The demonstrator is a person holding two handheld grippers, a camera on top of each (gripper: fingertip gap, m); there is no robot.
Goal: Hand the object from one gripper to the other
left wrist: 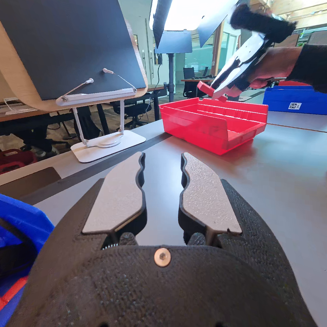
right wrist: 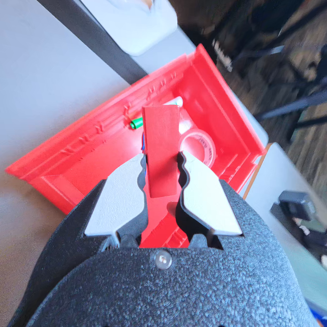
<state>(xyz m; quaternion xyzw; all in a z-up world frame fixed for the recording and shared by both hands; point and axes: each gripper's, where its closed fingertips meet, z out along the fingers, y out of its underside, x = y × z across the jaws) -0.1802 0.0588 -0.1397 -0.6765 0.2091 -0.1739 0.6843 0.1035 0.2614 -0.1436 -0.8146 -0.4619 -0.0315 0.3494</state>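
Right gripper (right wrist: 161,156) fingers clamped on the edges of a flat red rectangular block (right wrist: 161,141), smooth, plain, held in the air over the red bin (right wrist: 85,159) near the table's (left wrist: 265,185) far edge; left gripper (left wrist: 162,159) fingers spread, holding nothing, low over bare table.

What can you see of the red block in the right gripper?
The red block is a flat, plain rectangular slab, matte, possibly painted wood. The right gripper is shut on its long edges near one end; the rest juts past the fingertips. It hangs tilted above the red bin, touching only the fingers.
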